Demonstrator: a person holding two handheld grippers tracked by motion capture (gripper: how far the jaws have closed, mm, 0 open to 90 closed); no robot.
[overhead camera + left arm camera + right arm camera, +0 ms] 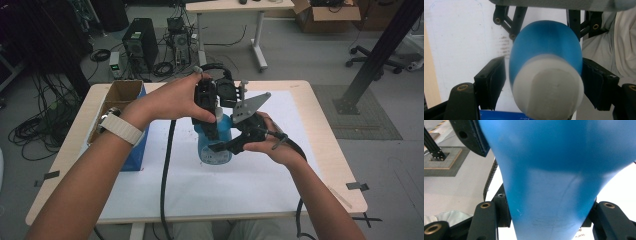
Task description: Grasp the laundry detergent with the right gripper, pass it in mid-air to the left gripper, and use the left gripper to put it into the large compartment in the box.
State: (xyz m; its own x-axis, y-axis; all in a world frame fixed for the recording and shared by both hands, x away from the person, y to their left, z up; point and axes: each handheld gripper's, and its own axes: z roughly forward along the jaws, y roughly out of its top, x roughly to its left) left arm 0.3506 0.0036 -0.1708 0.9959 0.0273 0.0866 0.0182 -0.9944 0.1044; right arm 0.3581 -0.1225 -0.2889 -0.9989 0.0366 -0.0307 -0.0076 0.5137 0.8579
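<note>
A blue bottle (210,154) with a white cap stands near the middle of the white sheet. My right gripper (222,146) comes in from the right, shut on the bottle's body (554,182), which presses against both jaws. From above, my left gripper (216,125) reaches down over the top. In the left gripper view the white cap (549,92) sits between the pads (492,80). The right pad touches the bottle (546,47), and a thin strip of paper shows at the left pad. The bottle's base is hidden behind the jaws.
An open cardboard box (120,97) against a blue box (137,150) stands at the table's left edge. A white paper sheet (200,192) covers the table top. The left gripper's black cable (165,170) trails over the front edge. A computer tower (140,42) stands on the floor beyond.
</note>
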